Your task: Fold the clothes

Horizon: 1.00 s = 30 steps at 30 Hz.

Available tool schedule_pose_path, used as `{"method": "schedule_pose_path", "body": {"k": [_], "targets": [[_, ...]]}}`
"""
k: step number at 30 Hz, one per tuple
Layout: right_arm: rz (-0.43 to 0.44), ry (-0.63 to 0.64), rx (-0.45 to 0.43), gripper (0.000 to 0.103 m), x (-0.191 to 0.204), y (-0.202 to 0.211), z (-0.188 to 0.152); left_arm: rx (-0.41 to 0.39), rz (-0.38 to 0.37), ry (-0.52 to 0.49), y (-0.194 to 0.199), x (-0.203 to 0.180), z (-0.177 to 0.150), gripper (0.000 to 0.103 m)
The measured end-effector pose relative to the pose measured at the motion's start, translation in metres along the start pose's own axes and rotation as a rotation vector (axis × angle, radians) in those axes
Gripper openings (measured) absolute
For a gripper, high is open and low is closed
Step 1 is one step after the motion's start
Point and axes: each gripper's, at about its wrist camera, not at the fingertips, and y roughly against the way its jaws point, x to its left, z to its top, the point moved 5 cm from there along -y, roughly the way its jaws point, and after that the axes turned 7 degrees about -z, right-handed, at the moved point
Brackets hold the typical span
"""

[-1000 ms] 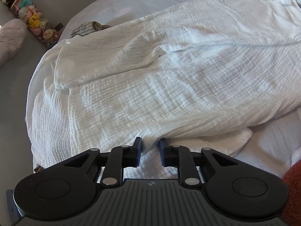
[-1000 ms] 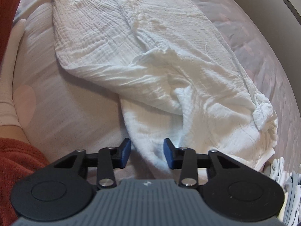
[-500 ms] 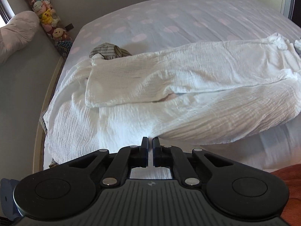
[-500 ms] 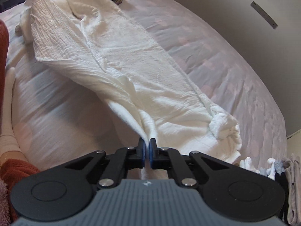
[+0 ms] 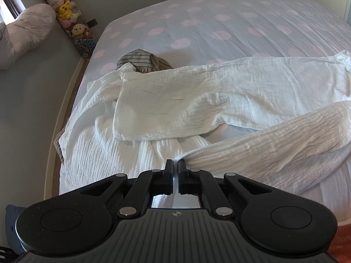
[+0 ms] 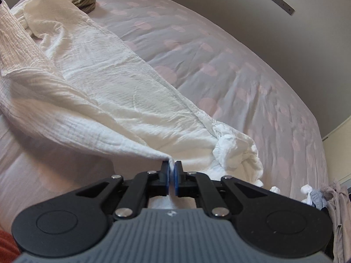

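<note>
A long white crinkled garment point(image 5: 197, 96) lies across the bed, and the same white garment point(image 6: 114, 83) runs away from me in the right wrist view. My left gripper point(image 5: 175, 163) is shut on its near edge, with a fold of cloth stretching off to the right above the sheet. My right gripper point(image 6: 171, 164) is shut on the near edge at the other end, lifting a taut fold that runs to the left. A knotted bunch of the cloth point(image 6: 230, 151) lies just right of the right gripper.
The bed has a pale sheet with pink dots point(image 5: 219, 22). A striped garment point(image 5: 142, 60) sits beyond the white one. Plush toys point(image 5: 65, 2) line the wall at left beside a pillow point(image 5: 24, 32). Small clothes point(image 6: 316, 197) lie at the bed's right edge.
Both grippers closed on the white garment's near edge and lifted it; the edge now hangs clear of the sheet between them, and both views have pulled back from the cloth.
</note>
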Motion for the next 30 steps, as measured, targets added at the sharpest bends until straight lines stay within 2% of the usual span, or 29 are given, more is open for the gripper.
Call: {"method": "schedule_pose_path", "body": {"k": [7,10,12,15,17,21,23,28,30], "targets": [[-0.034,-0.049,0.055,0.006,0.003,-0.048,0.005,-0.010,0.037,0.049,-0.056,0.001,0.020,0.003],[-0.028,-0.069,0.078,0.007,0.002,-0.061,0.004,0.010,0.048,0.050,-0.075,-0.001,0.024,0.007],[-0.030,-0.078,0.072,0.011,0.000,-0.060,0.004,0.009,0.050,0.043,-0.081,-0.004,0.025,0.007],[-0.039,-0.077,0.037,0.024,-0.003,-0.049,0.004,-0.014,0.024,0.017,-0.076,-0.008,0.023,0.016],[-0.061,-0.071,0.004,0.033,-0.005,-0.036,0.003,-0.022,0.025,-0.013,-0.068,-0.012,0.019,0.019],[-0.061,-0.108,-0.035,0.035,-0.011,-0.011,-0.004,-0.012,-0.011,-0.098,-0.051,-0.024,0.000,0.019],[-0.061,-0.128,-0.055,0.037,-0.014,0.002,-0.007,0.004,-0.017,-0.164,-0.044,-0.033,-0.014,0.024],[-0.043,-0.136,-0.030,0.037,-0.010,0.016,-0.031,0.055,-0.025,-0.308,-0.048,-0.058,-0.050,0.038],[-0.031,-0.118,-0.002,0.037,-0.005,0.019,-0.043,0.080,-0.026,-0.341,-0.057,-0.068,-0.061,0.039]]}}
